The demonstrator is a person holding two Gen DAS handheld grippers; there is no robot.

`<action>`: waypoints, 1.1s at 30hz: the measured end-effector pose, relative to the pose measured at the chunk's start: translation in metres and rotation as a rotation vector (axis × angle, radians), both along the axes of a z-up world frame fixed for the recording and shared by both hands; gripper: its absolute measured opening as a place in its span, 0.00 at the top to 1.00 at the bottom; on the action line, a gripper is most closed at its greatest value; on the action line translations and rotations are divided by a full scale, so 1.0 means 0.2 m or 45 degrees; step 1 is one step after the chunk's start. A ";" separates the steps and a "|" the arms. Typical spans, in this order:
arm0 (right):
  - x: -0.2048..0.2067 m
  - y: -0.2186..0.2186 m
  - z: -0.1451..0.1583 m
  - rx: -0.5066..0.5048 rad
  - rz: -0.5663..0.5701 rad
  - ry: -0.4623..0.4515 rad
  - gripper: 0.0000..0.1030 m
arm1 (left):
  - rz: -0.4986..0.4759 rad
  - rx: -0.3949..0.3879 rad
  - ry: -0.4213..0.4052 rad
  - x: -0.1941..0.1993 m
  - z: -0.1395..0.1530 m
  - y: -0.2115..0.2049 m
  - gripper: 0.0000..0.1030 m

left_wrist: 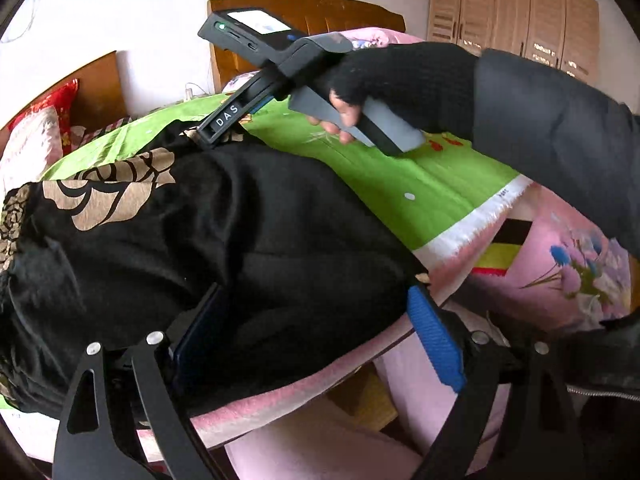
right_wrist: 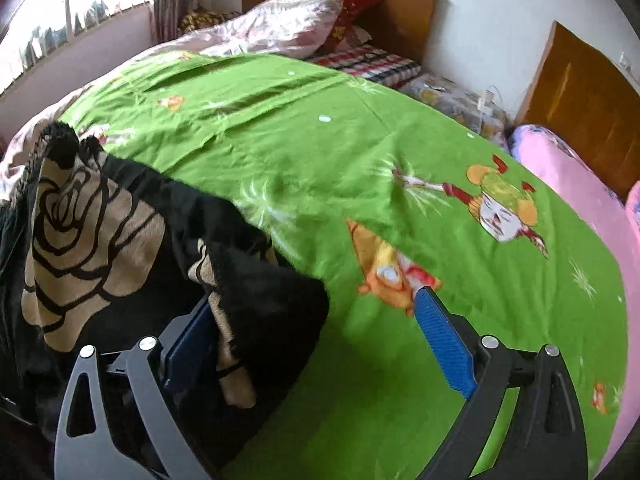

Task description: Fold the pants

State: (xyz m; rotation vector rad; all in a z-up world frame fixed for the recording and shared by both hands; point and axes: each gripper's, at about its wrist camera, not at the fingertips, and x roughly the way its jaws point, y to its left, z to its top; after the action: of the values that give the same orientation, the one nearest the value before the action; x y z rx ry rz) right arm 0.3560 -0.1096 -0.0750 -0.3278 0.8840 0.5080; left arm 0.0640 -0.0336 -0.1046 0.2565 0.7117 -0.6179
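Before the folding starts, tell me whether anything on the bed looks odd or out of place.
The pants are not laid flat: they sit in a rumpled heap at the near edge of the green sheet, with folds bunched over each other and the tan rose print twisted. Nothing looks torn or spilled.

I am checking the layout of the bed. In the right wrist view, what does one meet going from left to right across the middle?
Black pants with beige rose print → green cartoon-print sheet → cartoon figure printed on the sheet → pink quilt at the right edge.
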 end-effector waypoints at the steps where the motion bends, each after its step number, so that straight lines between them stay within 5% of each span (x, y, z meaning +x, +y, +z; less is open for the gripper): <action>1: 0.01 -0.01 0.00 0.021 -0.008 0.018 0.11 | 0.000 0.006 -0.005 -0.01 0.00 0.00 0.13; 5: 0.00 -0.05 0.03 0.080 -0.055 0.034 0.11 | 0.005 0.033 -0.001 -0.02 0.02 -0.02 0.13; 10: -0.15 -0.17 0.17 0.231 -0.071 0.008 0.11 | -0.043 -0.087 -0.055 -0.04 0.15 -0.02 0.13; 14: -0.13 -0.19 0.06 0.040 -0.110 0.050 0.11 | -0.108 -0.042 -0.005 -0.01 0.06 -0.13 0.13; 18: -0.10 -0.23 0.04 0.066 -0.147 0.067 0.11 | -0.142 0.036 -0.004 -0.07 0.01 -0.18 0.13; 20: -0.14 -0.22 0.12 0.074 -0.182 -0.017 0.11 | -0.145 -0.017 -0.004 -0.11 0.09 -0.11 0.13; 22: -0.20 -0.16 0.23 0.130 -0.167 -0.109 0.11 | -0.074 -0.066 -0.053 -0.11 0.17 0.01 0.12; 25: -0.24 0.00 0.29 0.197 -0.016 -0.097 0.11 | 0.144 -0.161 -0.084 0.00 0.28 0.29 0.12; 28: -0.25 0.31 0.25 0.039 0.145 -0.100 0.11 | 0.392 -0.215 -0.028 0.16 0.29 0.59 0.12; 33: -0.10 0.56 0.05 -0.149 0.201 0.026 0.09 | 0.506 -0.105 0.085 0.26 0.14 0.74 0.15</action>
State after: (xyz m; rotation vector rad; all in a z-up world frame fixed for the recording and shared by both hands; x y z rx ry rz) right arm 0.3359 0.0033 -0.0648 -0.5025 0.9140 0.6079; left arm 0.1168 0.1140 -0.0765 0.0149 0.7738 -0.2763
